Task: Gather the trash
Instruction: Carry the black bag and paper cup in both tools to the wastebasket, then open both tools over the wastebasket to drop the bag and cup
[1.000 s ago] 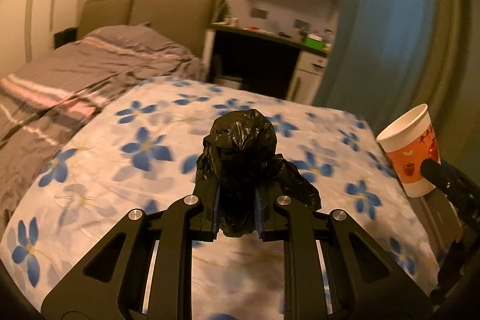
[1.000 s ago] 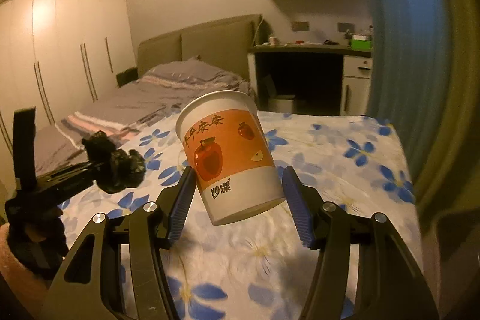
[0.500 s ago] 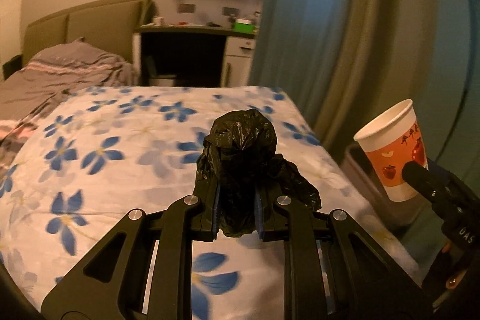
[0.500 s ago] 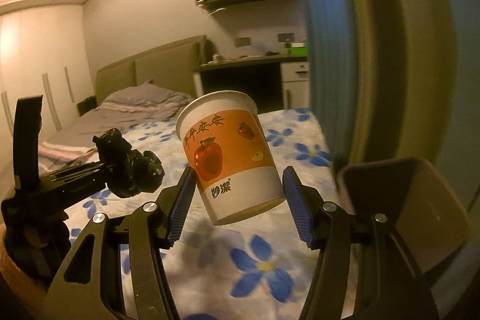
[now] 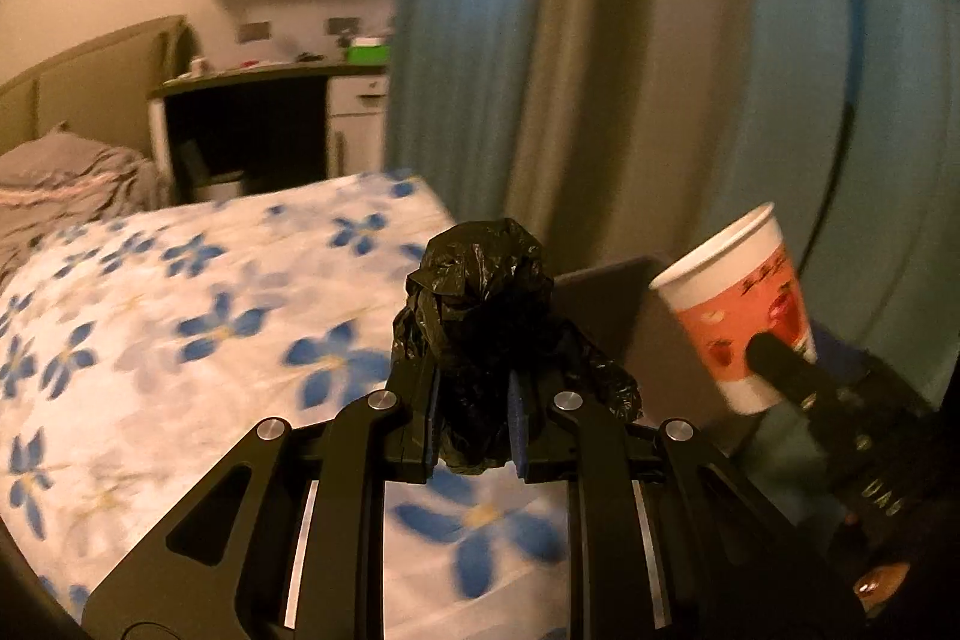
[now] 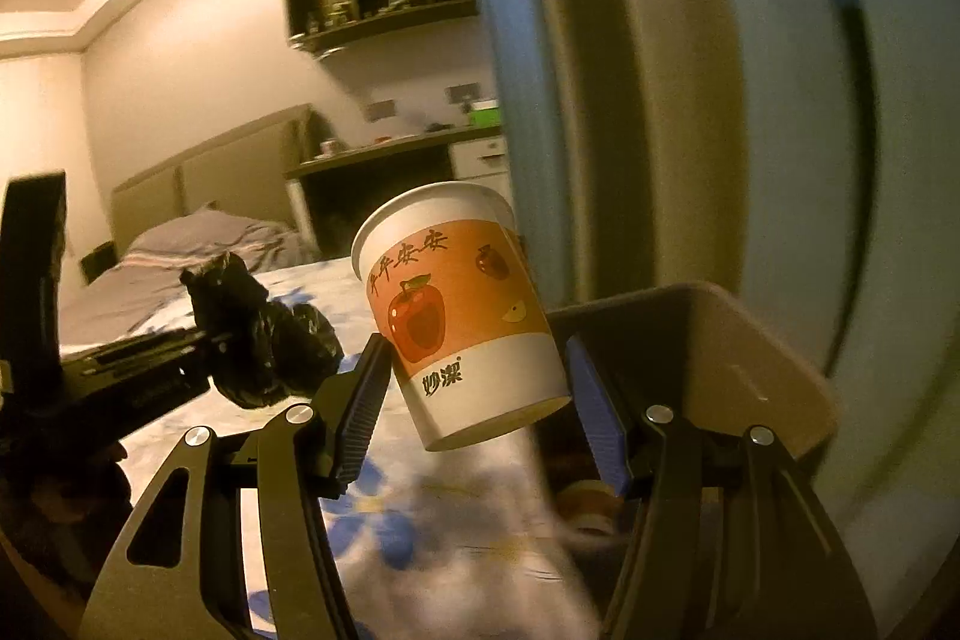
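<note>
My left gripper [image 5: 471,421] is shut on a crumpled black plastic bag [image 5: 480,304], held up over the flowered bedspread [image 5: 180,328]. My right gripper [image 6: 477,406] is shut on a white paper cup [image 6: 462,316] with an orange apple print, tilted with its mouth up and to the left. That cup [image 5: 738,298] also shows at the right of the left wrist view, and the black bag [image 6: 252,322] at the left of the right wrist view. A brown bin [image 6: 756,358] stands just past the bed's corner, right behind the cup.
Blue and tan curtains [image 5: 600,40] hang close behind the bin. A desk [image 5: 252,82] with shelves above stands at the far wall, next to the headboard and a grey duvet [image 6: 198,238]. Something round lies inside the bin [image 6: 585,496].
Both grippers have swung right across the bed toward its corner. The curtains and the brown bin have come into view, and the bin now sits close behind the cup. Both grips are unchanged.
</note>
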Available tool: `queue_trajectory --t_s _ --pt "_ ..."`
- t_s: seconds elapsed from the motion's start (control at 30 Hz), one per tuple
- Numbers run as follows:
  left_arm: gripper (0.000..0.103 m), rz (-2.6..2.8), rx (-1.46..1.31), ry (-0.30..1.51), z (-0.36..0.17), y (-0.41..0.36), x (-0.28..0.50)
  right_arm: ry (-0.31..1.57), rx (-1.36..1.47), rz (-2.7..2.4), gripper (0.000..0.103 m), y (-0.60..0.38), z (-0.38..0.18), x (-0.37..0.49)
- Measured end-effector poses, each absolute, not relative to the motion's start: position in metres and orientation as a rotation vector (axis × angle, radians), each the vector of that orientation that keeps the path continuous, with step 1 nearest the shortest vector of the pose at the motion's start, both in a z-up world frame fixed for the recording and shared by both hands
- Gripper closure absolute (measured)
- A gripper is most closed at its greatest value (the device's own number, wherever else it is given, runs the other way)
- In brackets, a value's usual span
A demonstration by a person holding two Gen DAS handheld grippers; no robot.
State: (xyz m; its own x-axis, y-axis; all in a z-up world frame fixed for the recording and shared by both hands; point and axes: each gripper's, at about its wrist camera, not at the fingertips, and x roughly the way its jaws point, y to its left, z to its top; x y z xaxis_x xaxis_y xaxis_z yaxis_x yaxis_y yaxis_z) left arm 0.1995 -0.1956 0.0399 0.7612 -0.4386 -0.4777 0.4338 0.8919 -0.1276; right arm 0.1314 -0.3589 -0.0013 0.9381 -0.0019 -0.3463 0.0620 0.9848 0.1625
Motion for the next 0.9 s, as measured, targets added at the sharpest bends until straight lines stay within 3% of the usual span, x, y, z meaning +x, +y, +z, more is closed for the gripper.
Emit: queue_trajectory --t_s 0.5,0.53,0.67,0.77,0.9 --pt "0.082 -0.748 0.020 0.587 -0.005 -0.320 0.244 0.416 0.357 -0.268 0.043 -0.451 -0.050 0.136" --pt "0.077 -0.756 0.018 0.596 -0.007 -0.320 0.245 0.420 0.359 -0.267 0.043 -0.451 -0.052 0.138" --pt "0.039 -0.761 0.004 0.593 -0.011 -0.316 0.250 0.434 0.355 -0.264 0.042 -0.450 -0.056 0.146" --pt "0.022 -0.754 -0.031 0.603 -0.012 -0.308 0.254 0.436 0.340 -0.268 0.032 -0.447 -0.055 0.150" --pt "0.016 -0.695 -0.049 0.590 -0.006 -0.292 0.254 0.419 0.296 -0.302 0.023 -0.440 -0.048 0.139"
